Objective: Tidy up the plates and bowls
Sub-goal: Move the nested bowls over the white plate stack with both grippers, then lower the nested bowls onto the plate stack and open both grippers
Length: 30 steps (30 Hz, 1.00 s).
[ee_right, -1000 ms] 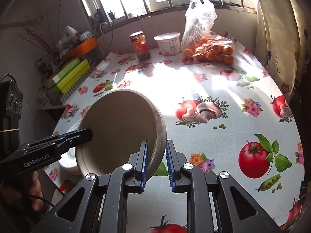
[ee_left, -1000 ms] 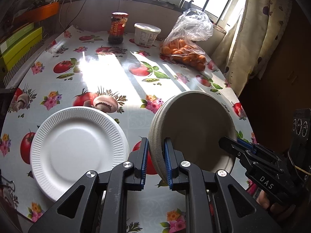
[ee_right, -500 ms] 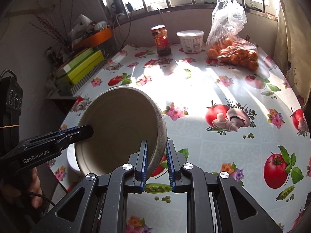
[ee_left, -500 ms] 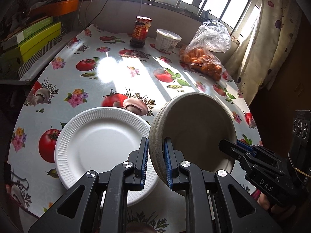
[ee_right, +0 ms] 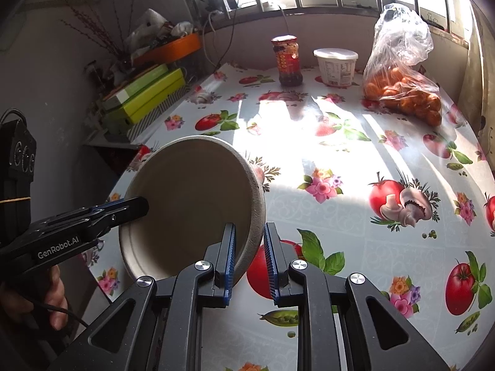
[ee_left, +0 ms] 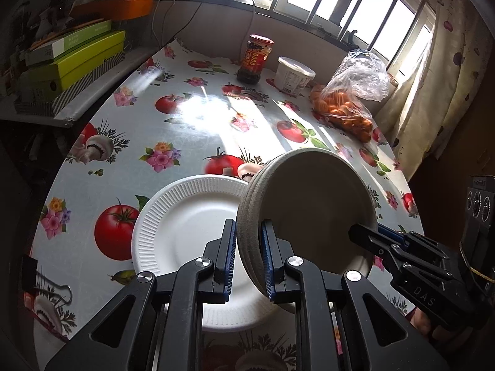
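White foam plate (ee_left: 185, 225) x1, bowl stack (ee_left: 312, 213) x1

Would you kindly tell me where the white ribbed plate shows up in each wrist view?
Left wrist view: the white ribbed plate lies flat at lower centre-left, just behind the tongs.
Right wrist view: not visible; the beige bowls cover that area.
Shared landmark: the red-lidded jar near the window.
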{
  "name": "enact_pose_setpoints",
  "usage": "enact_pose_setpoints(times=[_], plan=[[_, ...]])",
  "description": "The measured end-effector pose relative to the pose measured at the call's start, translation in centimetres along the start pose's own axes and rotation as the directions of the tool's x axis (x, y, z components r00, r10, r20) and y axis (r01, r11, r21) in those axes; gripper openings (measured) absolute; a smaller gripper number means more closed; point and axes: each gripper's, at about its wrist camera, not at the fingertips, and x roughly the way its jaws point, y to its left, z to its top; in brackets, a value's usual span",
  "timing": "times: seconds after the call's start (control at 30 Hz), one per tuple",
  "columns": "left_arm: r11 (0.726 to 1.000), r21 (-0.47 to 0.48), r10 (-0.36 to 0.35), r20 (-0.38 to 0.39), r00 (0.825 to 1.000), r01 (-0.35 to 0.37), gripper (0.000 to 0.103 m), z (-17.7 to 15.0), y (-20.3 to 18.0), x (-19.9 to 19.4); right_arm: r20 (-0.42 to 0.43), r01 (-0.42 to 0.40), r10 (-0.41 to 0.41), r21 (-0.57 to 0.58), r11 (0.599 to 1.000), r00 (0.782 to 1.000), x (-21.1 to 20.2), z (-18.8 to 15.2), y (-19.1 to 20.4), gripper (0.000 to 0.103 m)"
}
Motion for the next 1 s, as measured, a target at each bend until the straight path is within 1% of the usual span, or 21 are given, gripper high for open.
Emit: enact_pose_setpoints(times=[0.27,0.47,0.67,1.0], plan=[[0.998,-0.039,0.042,-0.011,0.999,-0.043,0.017,0.1,2.8,-0.2,-0.032,-0.044,0.043,-0.025,0.999,0.999,1.9,1.1,2.2,0.018],[0.996,-0.069,0.057,-0.017,0.998,-0.059,0.017,0.1,4.6,-0.2,-0.062,-0.064,0.062,-0.034,0.997,0.996,3.3,1.5,3.5,0.018],[0.995,-0.076,0.067,-0.024,0.997,-0.069,0.017,0.1,5.3,-0.1,-0.081,-0.071,0.068,-0.032,0.997,0.994,4.2,1.6,4.1,0.018],[0.994,-0.079,0.068,-0.046,0.997,-0.072,0.017,0.1,5.8,0.6,-0.103,-0.074,0.073,-0.011,0.997,0.992,5.3,1.9,3.8,0.018]])
